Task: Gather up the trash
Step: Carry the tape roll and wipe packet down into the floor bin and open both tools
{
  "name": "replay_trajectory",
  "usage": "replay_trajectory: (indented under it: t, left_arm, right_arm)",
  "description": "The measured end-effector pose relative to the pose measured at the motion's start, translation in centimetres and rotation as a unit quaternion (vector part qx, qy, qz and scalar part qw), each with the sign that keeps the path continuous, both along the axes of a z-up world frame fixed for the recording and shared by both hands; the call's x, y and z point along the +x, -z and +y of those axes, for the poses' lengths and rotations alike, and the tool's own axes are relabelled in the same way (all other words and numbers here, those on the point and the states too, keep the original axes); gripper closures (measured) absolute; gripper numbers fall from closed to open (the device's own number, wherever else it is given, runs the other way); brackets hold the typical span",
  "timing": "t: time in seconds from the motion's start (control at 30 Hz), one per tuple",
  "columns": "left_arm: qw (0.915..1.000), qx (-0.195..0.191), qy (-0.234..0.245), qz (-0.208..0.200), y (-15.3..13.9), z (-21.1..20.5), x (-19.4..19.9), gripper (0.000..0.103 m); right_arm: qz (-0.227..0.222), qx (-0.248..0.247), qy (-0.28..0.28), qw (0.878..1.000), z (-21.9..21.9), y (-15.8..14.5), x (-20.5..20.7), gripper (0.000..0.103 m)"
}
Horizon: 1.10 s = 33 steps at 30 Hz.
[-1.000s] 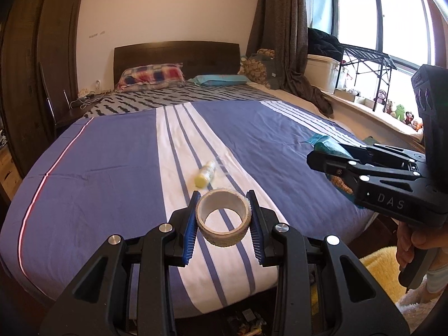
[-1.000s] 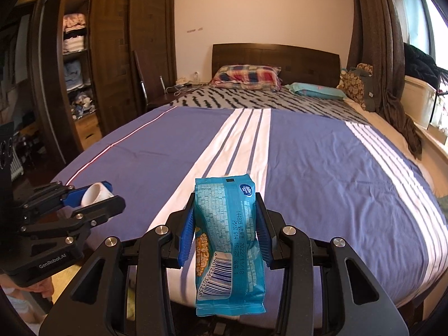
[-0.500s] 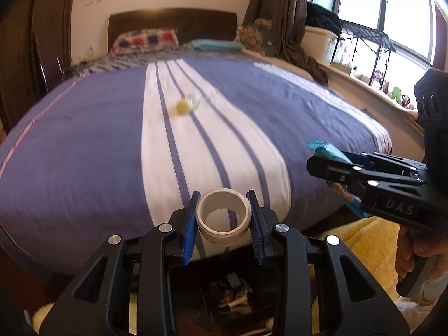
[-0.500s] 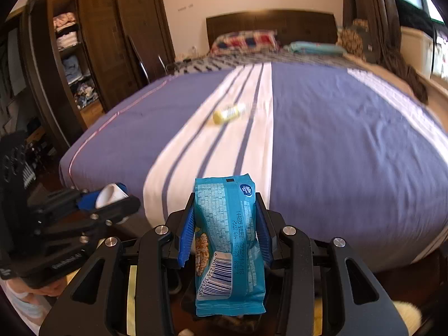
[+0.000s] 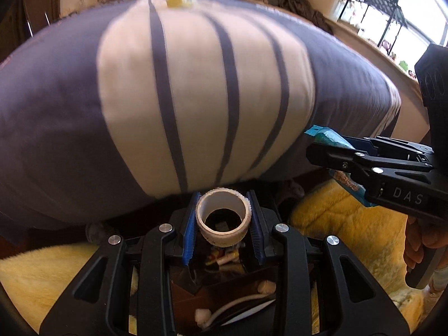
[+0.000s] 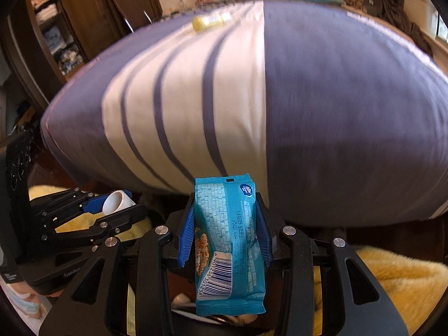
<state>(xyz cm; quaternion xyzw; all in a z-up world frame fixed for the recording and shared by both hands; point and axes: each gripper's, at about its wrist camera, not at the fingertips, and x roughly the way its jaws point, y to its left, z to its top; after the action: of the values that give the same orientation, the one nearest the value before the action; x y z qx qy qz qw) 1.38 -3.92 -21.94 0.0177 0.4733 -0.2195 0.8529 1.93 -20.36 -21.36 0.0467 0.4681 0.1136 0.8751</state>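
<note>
Below the bed's near edge, my left tongs (image 5: 223, 225) clamp the tape roll (image 5: 223, 218), right tongs (image 6: 225, 232) clamp the snack packet (image 6: 228, 246); I'd centre each over the bin (image 5: 224, 285) before letting go.

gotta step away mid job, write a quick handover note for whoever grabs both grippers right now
Left gripper: shut on the tape roll, held above the trash bin.
Right gripper: shut on the blue snack wrapper, also off the bed, near the bin.
Done: both items lifted off the bed.
Left: release both into the bin, then fetch the small yellow bottle lying on the bed's white stripe.
</note>
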Motion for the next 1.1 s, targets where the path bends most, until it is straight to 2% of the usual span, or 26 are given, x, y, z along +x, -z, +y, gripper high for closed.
replay_trajectory:
  t: [0.43,0.7,0.73,0.8,0.9,0.97,1.03,1.1]
  left_arm:
    - [0.9948,0.012,0.011,0.101,7.7,-1.6,2.3,0.072]
    - [0.9918,0.02,0.007,0.126,9.0,-1.4,2.7,0.069]
    - [0.9915,0.019,0.006,0.128,9.0,-1.3,2.7,0.064]
    - [0.9915,0.02,0.004,0.128,9.3,-1.4,2.6,0.061]
    - [0.9919,0.024,0.002,0.125,9.1,-1.3,2.5,0.059]
    - [0.9926,0.028,-0.001,0.118,8.8,-1.3,2.3,0.051]
    - [0.9931,0.034,-0.003,0.112,8.3,-1.3,2.2,0.045]
    - [0.9941,0.04,-0.007,0.101,7.6,-1.3,2.0,0.036]
  right_arm:
    - [0.109,0.016,0.011,0.994,0.5,8.0,1.5,0.063]
    - [0.131,0.022,0.018,0.991,0.4,9.0,2.6,0.06]
    - [0.131,0.022,0.019,0.991,0.3,8.9,2.6,0.059]
    - [0.133,0.024,0.02,0.991,0.3,8.8,2.7,0.048]
    - [0.13,0.027,0.026,0.991,0.0,8.8,2.9,0.047]
    - [0.127,0.026,0.031,0.991,-0.3,8.5,3.0,0.045]
    - [0.121,0.025,0.037,0.992,-0.7,8.1,2.9,0.039]
    - [0.112,0.022,0.047,0.992,-1.1,7.6,2.7,0.025]
